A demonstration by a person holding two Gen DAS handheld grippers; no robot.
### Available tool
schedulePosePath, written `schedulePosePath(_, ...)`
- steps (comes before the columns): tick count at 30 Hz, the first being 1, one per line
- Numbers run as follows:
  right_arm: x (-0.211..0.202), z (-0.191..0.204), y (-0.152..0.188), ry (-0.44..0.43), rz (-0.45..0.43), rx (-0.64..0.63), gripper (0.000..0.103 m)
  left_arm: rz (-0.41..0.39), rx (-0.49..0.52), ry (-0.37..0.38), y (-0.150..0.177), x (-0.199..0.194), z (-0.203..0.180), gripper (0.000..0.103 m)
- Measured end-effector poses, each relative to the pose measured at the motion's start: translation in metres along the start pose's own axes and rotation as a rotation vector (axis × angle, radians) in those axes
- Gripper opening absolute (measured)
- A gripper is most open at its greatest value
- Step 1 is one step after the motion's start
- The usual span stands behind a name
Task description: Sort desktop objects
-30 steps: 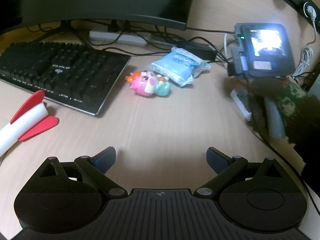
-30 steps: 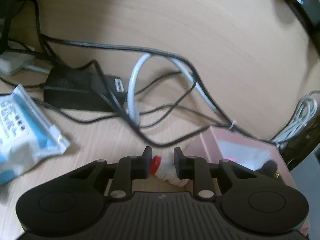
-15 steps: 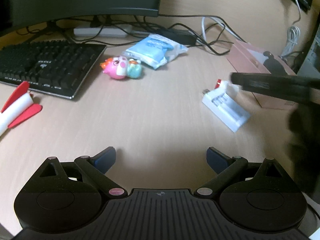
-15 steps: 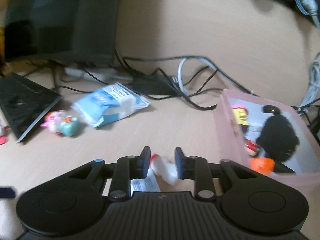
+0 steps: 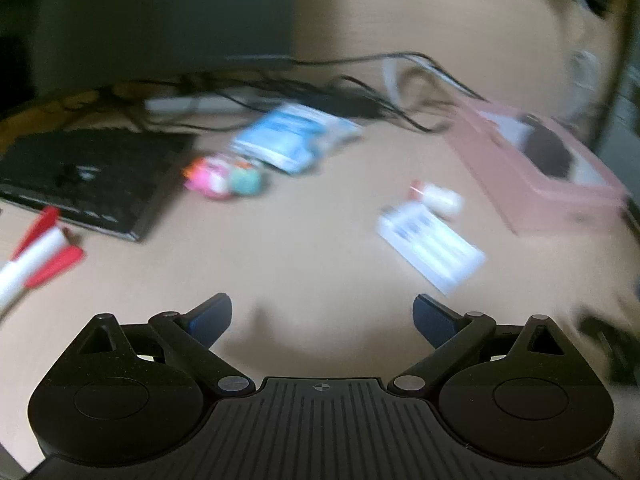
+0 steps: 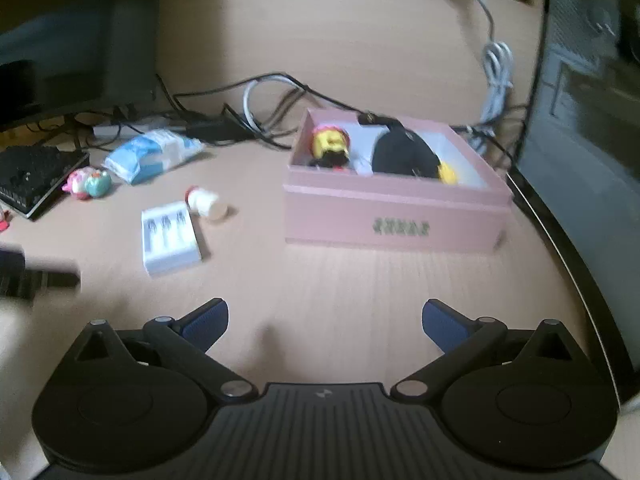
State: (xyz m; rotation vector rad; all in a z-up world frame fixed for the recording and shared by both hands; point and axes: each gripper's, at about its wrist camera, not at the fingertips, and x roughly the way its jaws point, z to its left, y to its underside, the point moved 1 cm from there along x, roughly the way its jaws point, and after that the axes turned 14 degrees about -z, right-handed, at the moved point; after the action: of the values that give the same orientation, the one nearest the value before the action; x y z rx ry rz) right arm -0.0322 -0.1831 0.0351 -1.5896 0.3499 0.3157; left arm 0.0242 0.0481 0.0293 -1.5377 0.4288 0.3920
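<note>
My right tongs [image 6: 325, 320] stand wide apart with nothing between the blue pads; the jaws have just been opening, and only bare worktop [image 6: 360, 272] shows in the gap. My left tongs [image 5: 322, 318] are also spread wide and empty, though that view is badly smeared.

Ahead of the right tongs and a little to the right sits the pink box [image 6: 396, 212], open at the top. Inside it I can make out a yellow and red figure [image 6: 331, 146] toward its left end, a black rounded thing [image 6: 402, 156] in the middle and something yellow [image 6: 447, 173] just beside it; I cannot tell more about them.

Ahead and to the left of the right tongs a small white bottle [image 6: 205, 201] with a red end lies on its side on the worktop, clear of the box. Just beside it, nearer to me, lies a flat white pack [image 6: 170, 238]. Farther left are a pink and teal toy [image 6: 87, 184] and, behind it, a blue and white packet [image 6: 150, 154], with the corner of a black keyboard [image 6: 34, 178] at the far left edge.

From the left tongs, a red and white rocket toy [image 5: 34, 256] lies far to the left, in front of the keyboard.
</note>
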Motion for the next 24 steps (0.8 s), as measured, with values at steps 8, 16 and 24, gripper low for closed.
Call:
schedulePosePath(8,-0.019,0.007,0.018,0.001,-0.009,-0.057,0.103,-0.032,0.038,-0.203,-0.047,0.089,0.032,0.1)
schedulePosePath(16,-0.026,0.013,0.007,-0.035,-0.037,-0.095,0.103,-0.008,0.057,-0.201,-0.054,0.117,0.043,0.07)
schedulePosePath(24,0.023,0.046,-0.067,-0.205,-0.103,-0.017,0.103,-0.016,0.034,-0.01,-0.01,0.015,0.044,0.07)
